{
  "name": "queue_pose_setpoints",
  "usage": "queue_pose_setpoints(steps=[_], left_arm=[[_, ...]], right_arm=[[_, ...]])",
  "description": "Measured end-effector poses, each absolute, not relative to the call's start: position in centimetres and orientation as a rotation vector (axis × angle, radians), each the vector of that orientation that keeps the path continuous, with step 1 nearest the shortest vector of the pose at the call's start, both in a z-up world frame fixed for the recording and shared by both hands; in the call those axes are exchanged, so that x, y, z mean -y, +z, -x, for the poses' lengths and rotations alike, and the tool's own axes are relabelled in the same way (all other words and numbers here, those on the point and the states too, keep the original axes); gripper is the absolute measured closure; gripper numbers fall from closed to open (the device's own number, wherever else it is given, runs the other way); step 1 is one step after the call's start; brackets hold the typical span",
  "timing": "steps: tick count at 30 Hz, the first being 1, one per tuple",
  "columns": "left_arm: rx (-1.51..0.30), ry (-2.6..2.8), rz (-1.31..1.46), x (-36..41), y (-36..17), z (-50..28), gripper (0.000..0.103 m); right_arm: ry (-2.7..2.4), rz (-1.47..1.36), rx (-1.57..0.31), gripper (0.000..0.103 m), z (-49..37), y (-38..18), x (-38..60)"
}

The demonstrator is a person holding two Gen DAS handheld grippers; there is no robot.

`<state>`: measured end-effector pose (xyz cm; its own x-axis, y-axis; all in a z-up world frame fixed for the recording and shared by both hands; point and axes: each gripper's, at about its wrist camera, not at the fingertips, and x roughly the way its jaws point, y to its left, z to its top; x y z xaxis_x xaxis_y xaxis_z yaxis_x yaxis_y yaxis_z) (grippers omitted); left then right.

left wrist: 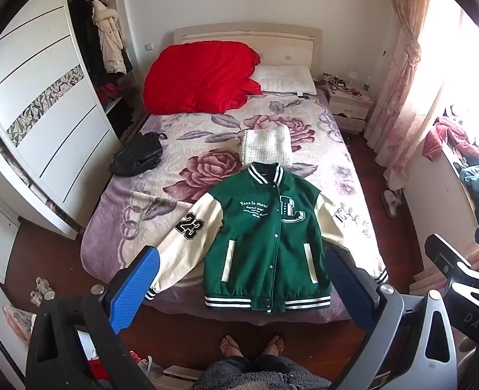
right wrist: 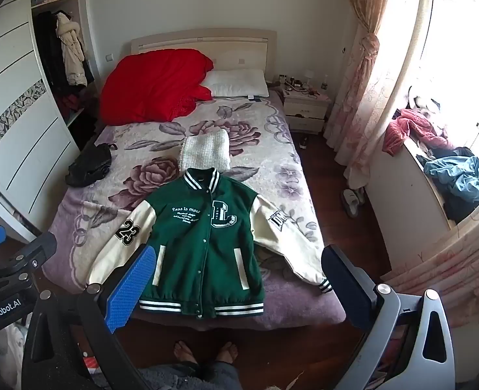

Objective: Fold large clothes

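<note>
Risk check: varsity jacket [left wrist: 265, 243] flat, face up, at the foot of the bed [left wrist: 161, 201], unfolded.
Left tool [left wrist: 239, 287] and right tool [right wrist: 236, 287] hover above it, jaws wide, holding nothing. Sleeves spread beyond each tool; the right cuff [right wrist: 325, 285] nears the bed edge and could slide off. Thick fabric may spring open after folding. Folded white knit [left wrist: 267, 146] lies just beyond the collar, and a fold pushed that way could disturb it.

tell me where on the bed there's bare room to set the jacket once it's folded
Free blanket: the strip right of the white knit, and the patch between the black bag and the green varsity jacket. Crowded: the head end, under the red duvet and pillow.
</note>
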<state>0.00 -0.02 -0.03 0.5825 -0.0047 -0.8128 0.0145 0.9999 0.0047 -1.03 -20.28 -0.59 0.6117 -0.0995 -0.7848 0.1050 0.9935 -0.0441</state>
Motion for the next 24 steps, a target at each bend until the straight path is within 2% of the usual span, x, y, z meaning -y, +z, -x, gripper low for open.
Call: queue_pose_setpoints(steps=[14,24], left_arm=[[-0.929,-0.006,-0.021,0.3,0.5,0.5,0.000],[-0.922,0.002,-0.019,-0.5,1.0,0.2,0.000]], right_arm=[[-0.111,-0.016,-0.890,0.000,1.5,-0.5,20.3],[-0.105,-0.015,-0.883,0.000,1.5,1.6,19.6]])
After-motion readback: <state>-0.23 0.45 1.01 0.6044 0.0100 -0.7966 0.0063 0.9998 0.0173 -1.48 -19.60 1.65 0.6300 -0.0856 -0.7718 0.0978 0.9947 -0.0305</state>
